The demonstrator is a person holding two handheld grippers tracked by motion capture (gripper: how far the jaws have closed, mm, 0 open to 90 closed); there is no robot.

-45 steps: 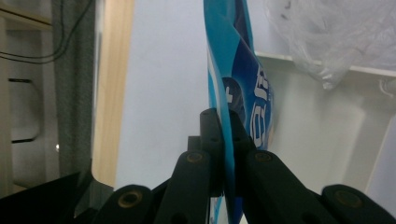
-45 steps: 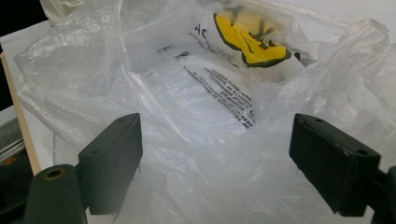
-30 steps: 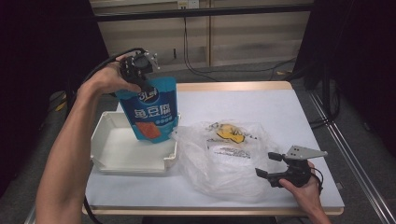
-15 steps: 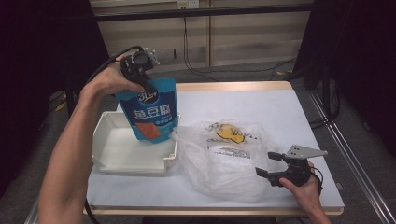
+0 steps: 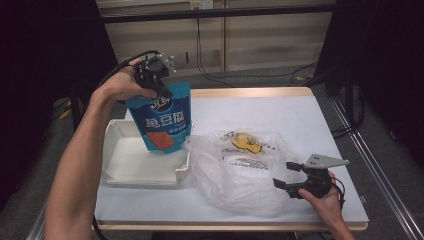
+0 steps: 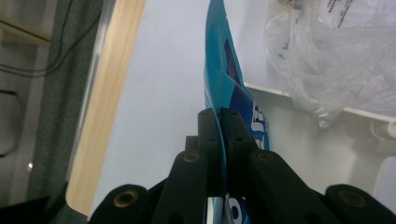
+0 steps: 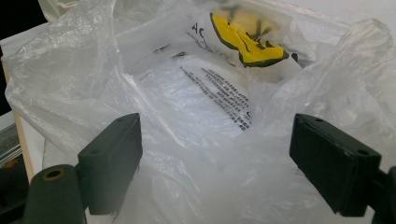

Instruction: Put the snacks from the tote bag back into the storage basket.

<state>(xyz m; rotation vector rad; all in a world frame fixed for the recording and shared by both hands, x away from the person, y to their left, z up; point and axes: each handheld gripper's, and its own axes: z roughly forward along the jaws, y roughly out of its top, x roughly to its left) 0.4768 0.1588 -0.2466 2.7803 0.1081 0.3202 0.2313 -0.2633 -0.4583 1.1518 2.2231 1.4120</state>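
high view, left to right: blue pouch (image 5: 162,120) is held by its top edge at 10 o'clock, pinched flat in the left gripper (image 5: 156,75), whose jaws have just closed, above the white tray (image 5: 131,165); clear plastic bag (image 5: 240,170) is lying centre; right gripper (image 5: 290,177) at 4 o'clock, jaws spread wide against the bag.

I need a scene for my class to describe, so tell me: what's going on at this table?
A person works with hand-held tongs. The left tongs have just been closing and now pinch the top edge of a blue printed snack pouch, holding it above an open white plastic box. The right tongs stand open against a crumpled clear plastic bag with a yellow logo, lying on the white table beside the box, without gripping it.
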